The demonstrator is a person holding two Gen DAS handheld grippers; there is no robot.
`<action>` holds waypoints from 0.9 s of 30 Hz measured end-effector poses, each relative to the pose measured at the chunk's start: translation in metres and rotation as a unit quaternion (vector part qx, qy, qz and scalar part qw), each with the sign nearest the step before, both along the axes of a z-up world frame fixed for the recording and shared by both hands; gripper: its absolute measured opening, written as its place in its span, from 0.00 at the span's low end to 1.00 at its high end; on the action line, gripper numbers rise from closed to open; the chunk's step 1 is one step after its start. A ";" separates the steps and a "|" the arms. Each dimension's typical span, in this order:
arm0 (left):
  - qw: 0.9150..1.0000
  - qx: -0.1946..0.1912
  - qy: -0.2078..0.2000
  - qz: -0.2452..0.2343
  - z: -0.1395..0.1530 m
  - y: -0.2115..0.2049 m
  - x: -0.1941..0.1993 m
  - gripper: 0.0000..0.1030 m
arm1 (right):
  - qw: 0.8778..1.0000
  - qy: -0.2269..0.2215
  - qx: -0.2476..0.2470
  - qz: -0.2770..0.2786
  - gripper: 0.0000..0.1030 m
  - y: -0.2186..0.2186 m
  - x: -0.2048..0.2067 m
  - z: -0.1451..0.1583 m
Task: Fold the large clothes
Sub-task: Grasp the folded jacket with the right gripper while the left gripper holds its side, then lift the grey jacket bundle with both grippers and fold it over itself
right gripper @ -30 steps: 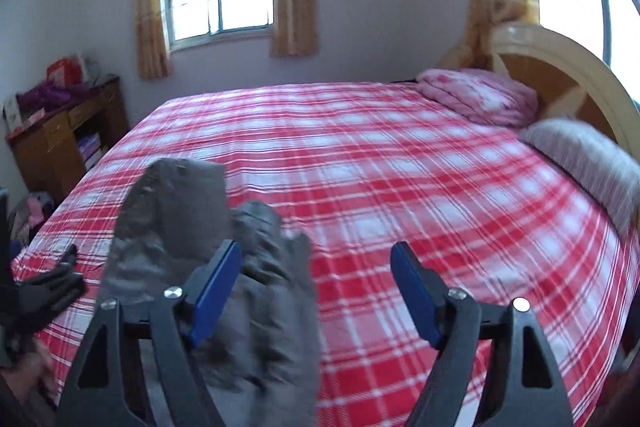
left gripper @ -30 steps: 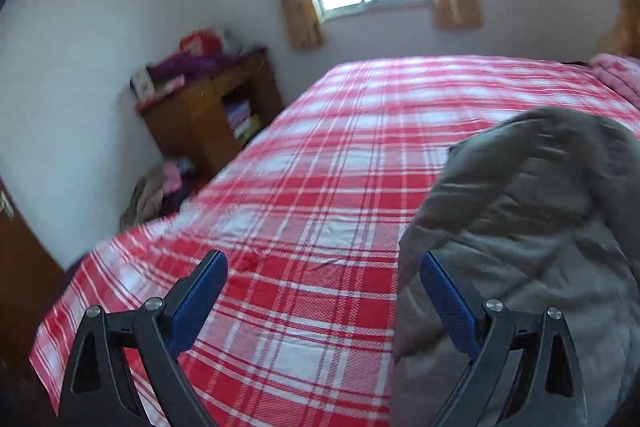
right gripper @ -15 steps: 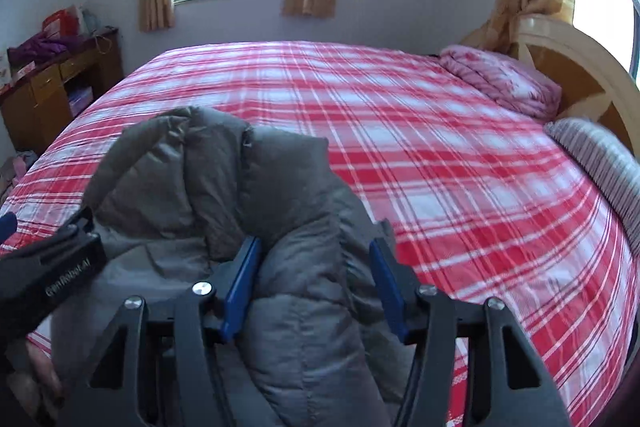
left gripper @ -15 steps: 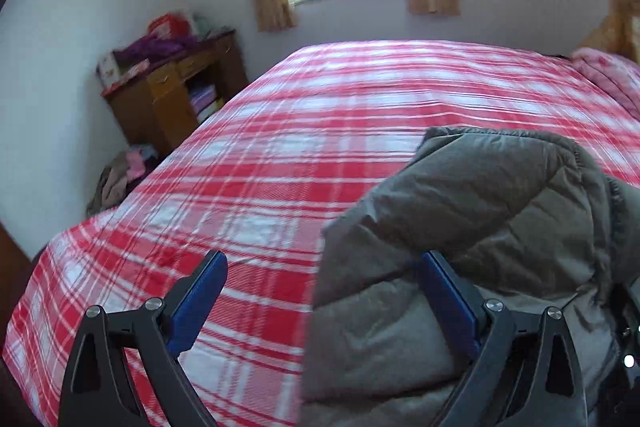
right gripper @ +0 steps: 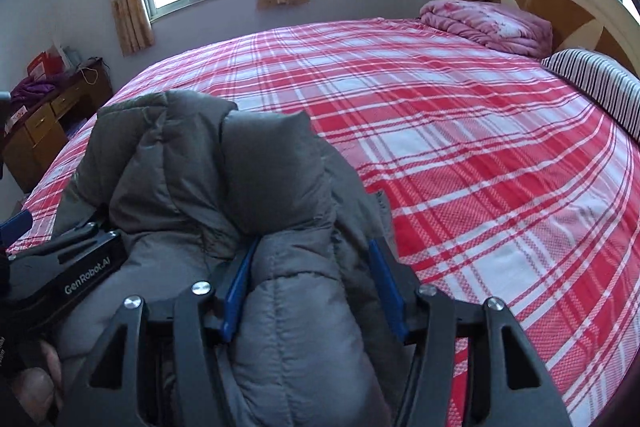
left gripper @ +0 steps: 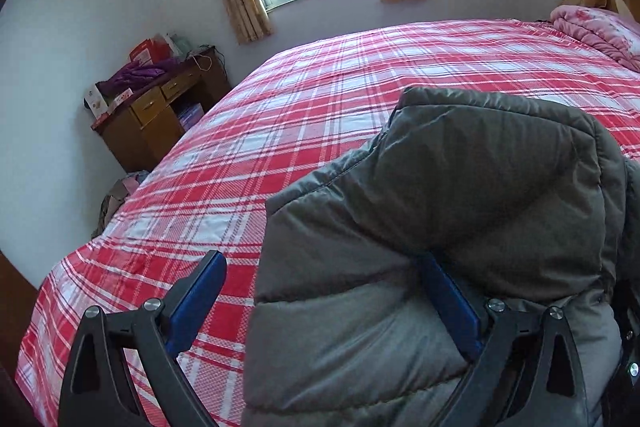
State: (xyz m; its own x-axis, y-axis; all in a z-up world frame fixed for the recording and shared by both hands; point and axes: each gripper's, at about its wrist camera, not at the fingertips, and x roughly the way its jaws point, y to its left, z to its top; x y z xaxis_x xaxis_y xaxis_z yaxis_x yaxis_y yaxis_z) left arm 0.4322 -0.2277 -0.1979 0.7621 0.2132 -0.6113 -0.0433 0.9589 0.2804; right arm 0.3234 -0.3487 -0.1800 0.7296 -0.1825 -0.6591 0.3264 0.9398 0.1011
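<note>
- The right claw [right gripper: 312,291] pinches a thick roll of the grey padded jacket [right gripper: 224,187]; both blue pads press into the quilting, and the jaws stand partly apart only because of the bulk between them.
- The left claw [left gripper: 324,311] is spread wide. Its pad at 3 o'clock touches the jacket [left gripper: 440,227] and sits tucked under a fold, while the pad at 9 o'clock hangs free over the bed [left gripper: 304,115].
- The jacket is bunched at the near edge of the bed, just ahead of both claws, its raised end reaching toward 12 o'clock.
- Its long axis seems to run from 6 to 12 o'clock, away from the person, though the bunching hides sleeves and hem.
- In my judgement the step in hand is getting a two-point hold so the jacket can be spread flat.
- To do it well, the left claw should close on one layer near an edge, well apart from the right grip, then both pull outward evenly.
- Down filling is slippery and springy, so a shallow bite could slide off.
- Farther out lie a pink quilt [right gripper: 488,25] and a striped pillow [right gripper: 596,83] at 2 o'clock.
</note>
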 end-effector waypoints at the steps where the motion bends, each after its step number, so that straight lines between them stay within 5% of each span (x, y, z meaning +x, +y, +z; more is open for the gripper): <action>1: 1.000 -0.003 0.001 0.001 -0.001 0.002 0.001 0.97 | 1.000 0.000 0.002 0.001 0.57 0.000 0.000 -0.002; 10: 0.999 -0.029 0.019 0.003 -0.015 0.009 0.009 0.98 | 1.000 0.013 0.015 0.008 0.57 0.001 0.006 -0.014; 27: 0.999 -0.018 0.040 0.002 -0.020 0.006 0.013 0.99 | 0.999 0.034 0.027 0.008 0.59 0.001 0.013 -0.023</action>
State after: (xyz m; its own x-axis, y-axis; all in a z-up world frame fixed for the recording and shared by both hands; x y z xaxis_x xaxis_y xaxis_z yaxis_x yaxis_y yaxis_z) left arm 0.4454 -0.2220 -0.2177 0.7093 0.1932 -0.6779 -0.0265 0.9683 0.2483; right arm 0.3366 -0.3475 -0.2028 0.6850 -0.1332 -0.7162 0.3185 0.9390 0.1300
